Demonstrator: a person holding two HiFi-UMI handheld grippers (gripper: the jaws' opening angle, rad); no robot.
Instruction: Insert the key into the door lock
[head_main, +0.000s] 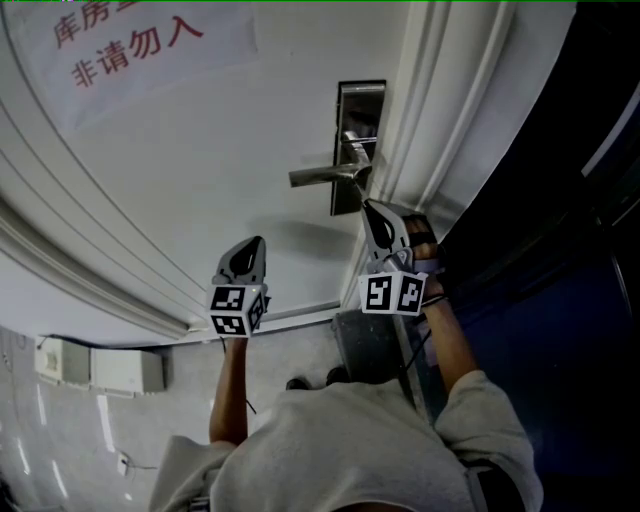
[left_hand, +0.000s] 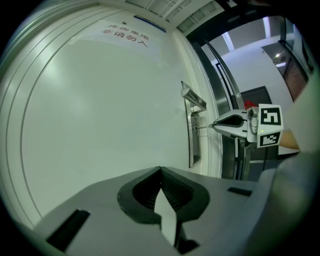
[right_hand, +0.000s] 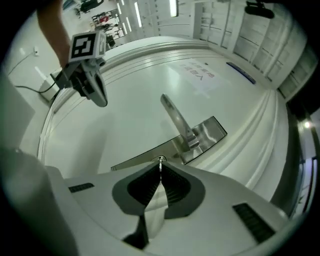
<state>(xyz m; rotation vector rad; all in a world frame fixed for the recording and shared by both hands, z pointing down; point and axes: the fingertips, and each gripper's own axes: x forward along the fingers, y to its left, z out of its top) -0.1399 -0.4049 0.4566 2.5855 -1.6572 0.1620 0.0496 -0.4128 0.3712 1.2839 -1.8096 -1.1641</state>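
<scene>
Steel showed thinly at the tip of the right gripper (right_hand: 160, 167): its jaws were pinched nearly together on the key (right_hand: 160, 161), which stuck out level toward the lock plate (right_hand: 210, 132). Seen from the left gripper view, the key's far end met that plate just below the lever handle (left_hand: 193, 98), though how deep it sat I could not tell.

The left gripper (left_hand: 160, 171) hung well apart to the left, in front of the bare white door (head_main: 200, 160). Its jaw tips were closed on each other with nothing between them, and it touched nothing.

Room was tight on the right side. The plate stood close beside the moulded door frame (head_main: 430, 120), and the right gripper sat just under the handle with the frame right next to it. To the left the door panel lay flat and open.

High on the door was a paper notice (head_main: 130, 45) with red characters. Dark space lay beyond the frame to the right.
</scene>
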